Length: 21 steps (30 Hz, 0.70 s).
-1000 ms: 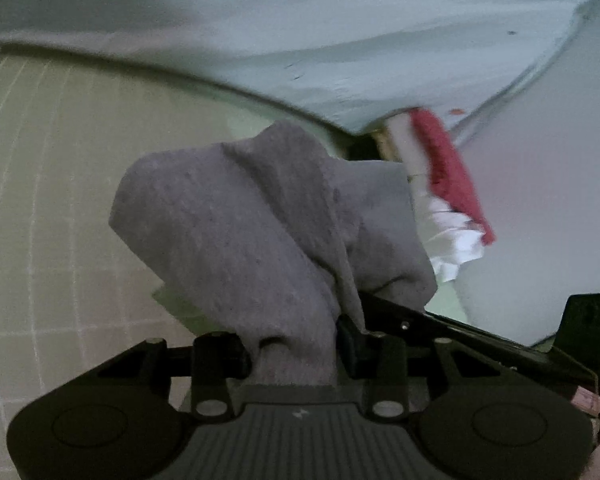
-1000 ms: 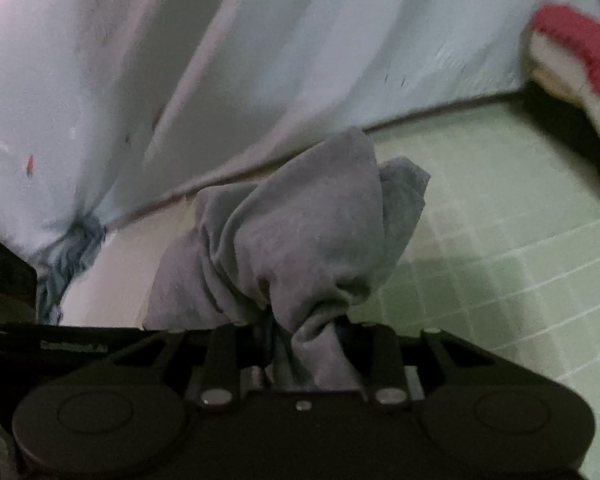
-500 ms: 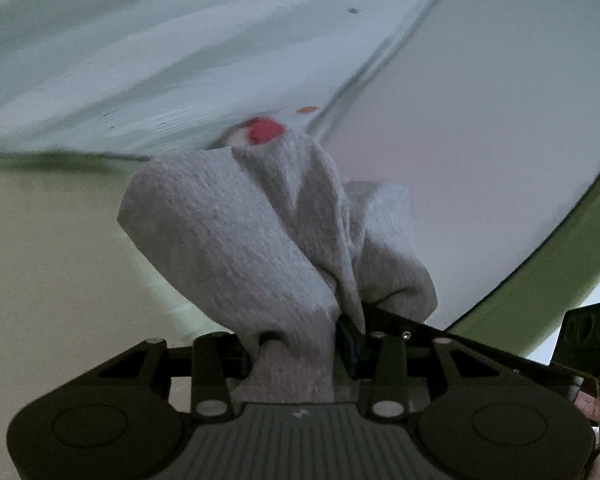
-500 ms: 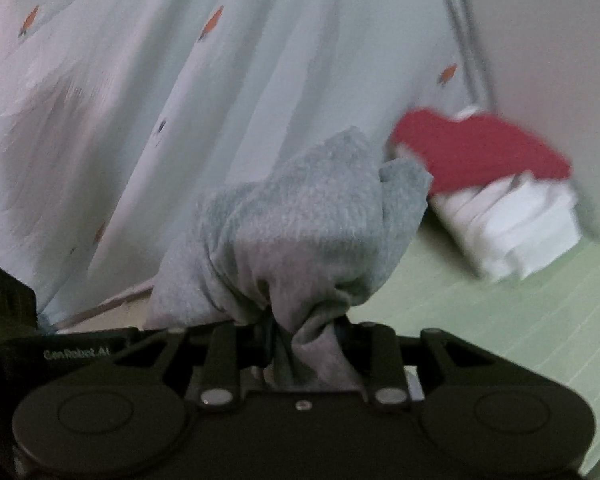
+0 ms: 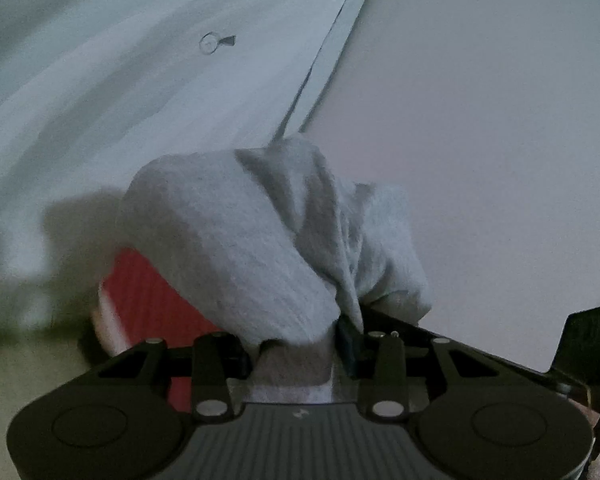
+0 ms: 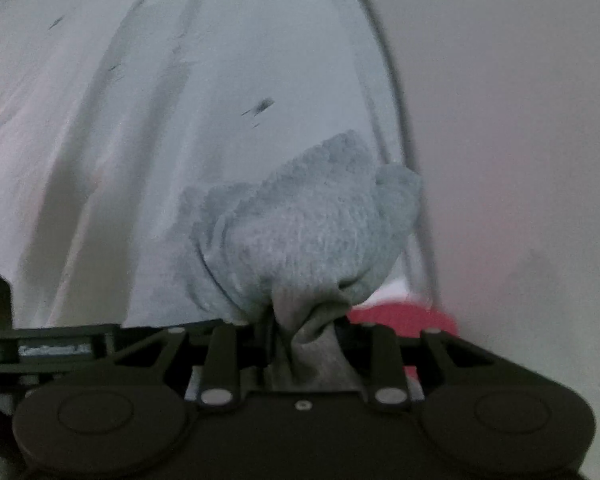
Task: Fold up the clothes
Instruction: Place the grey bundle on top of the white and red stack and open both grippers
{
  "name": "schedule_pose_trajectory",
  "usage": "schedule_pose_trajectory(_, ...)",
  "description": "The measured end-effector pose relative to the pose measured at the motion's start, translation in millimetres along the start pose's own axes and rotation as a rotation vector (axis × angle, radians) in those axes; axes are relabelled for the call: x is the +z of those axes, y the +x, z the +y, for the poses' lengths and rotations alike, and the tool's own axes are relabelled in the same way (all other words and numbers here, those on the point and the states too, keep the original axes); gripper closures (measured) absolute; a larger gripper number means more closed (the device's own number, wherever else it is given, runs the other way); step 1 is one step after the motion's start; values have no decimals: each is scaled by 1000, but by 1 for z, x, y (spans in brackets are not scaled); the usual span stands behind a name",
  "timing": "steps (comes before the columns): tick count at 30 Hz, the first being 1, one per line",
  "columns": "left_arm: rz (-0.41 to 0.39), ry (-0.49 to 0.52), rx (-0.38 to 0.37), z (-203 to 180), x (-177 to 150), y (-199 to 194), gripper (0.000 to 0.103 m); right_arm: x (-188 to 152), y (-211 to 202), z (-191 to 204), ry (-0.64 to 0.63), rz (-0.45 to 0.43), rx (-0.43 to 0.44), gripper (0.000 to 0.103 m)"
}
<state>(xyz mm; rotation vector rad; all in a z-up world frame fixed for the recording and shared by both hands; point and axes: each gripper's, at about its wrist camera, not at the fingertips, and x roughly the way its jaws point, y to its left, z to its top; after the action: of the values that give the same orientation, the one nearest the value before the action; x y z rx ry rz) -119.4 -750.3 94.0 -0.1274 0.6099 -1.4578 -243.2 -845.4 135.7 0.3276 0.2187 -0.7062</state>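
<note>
A grey knitted garment (image 5: 260, 240) bunches up over my left gripper (image 5: 296, 344), which is shut on it. Another bunch of the same grey cloth (image 6: 300, 232) sits in my right gripper (image 6: 304, 344), also shut on it. Both bunches hide the fingertips. A folded red item (image 5: 152, 300) on white cloth lies just beyond and below the left gripper. In the right wrist view that red item (image 6: 400, 316) peeks out right of the grey bunch.
A pale blue curtain (image 5: 140, 80) with small printed marks hangs ahead, also filling the left of the right wrist view as the curtain (image 6: 180, 100). A plain wall (image 5: 480, 120) stands to the right. A strip of green surface (image 5: 20, 360) shows at lower left.
Both grippers have tilted up and moved toward the curtain and wall, carrying the grey garment. The green checked surface has dropped nearly out of view; the red stack now lies right under the grippers.
</note>
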Motion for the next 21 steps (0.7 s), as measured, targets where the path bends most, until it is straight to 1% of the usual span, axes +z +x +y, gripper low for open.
schedule_pose_trajectory(1, -1, 23, 41, -5, 10, 18, 30, 9, 15, -11, 3, 4, -10, 65)
schedule_pose_trajectory(2, 23, 61, 139, -5, 16, 40, 13, 12, 36, -21, -2, 22, -27, 59)
schedule_pose_trajectory(3, 55, 99, 231, -5, 17, 56, 13, 12, 59, -32, -4, 53, -58, 49)
schedule_pose_trajectory(4, 83, 132, 291, -3, 16, 66, 13, 8, 79, -41, -2, 91, -112, 45)
schedule_pose_trajectory(5, 110, 164, 351, -1, 14, 76, 13, 3, 95, -48, -1, 137, -174, 45)
schedule_pose_trajectory(6, 127, 188, 379, 2, 11, 80, 13, -3, 107, -54, 2, 173, -226, 45)
schedule_pose_trajectory(7, 128, 199, 355, 5, 6, 77, 13, -8, 108, -55, 9, 172, -244, 41)
schedule_pose_trajectory(8, 132, 210, 337, 8, 0, 73, 13, -13, 104, -54, 22, 148, -246, 35)
schedule_pose_trajectory(9, 142, 222, 337, 9, -5, 71, 13, -16, 98, -51, 33, 122, -246, 20)
schedule_pose_trajectory(10, 150, 233, 342, 10, -9, 67, 13, -20, 93, -46, 38, 101, -254, 15)
schedule_pose_trajectory(11, 153, 239, 351, 11, -14, 59, 13, -24, 88, -39, 38, 89, -268, 15)
schedule_pose_trajectory(14, 146, 240, 344, 9, -23, 39, 13, -32, 74, -12, 28, 77, -297, 15)
schedule_pose_trajectory(16, 124, 234, 340, 7, -31, 20, 13, -39, 57, 3, 32, 67, -305, 14)
schedule_pose_trajectory(18, 122, 239, 335, 12, -35, 9, 13, -46, 40, 18, 38, 56, -311, 13)
schedule_pose_trajectory(21, 119, 237, 328, 11, -47, -18, 13, -63, 13, 45, 60, 42, -320, 13)
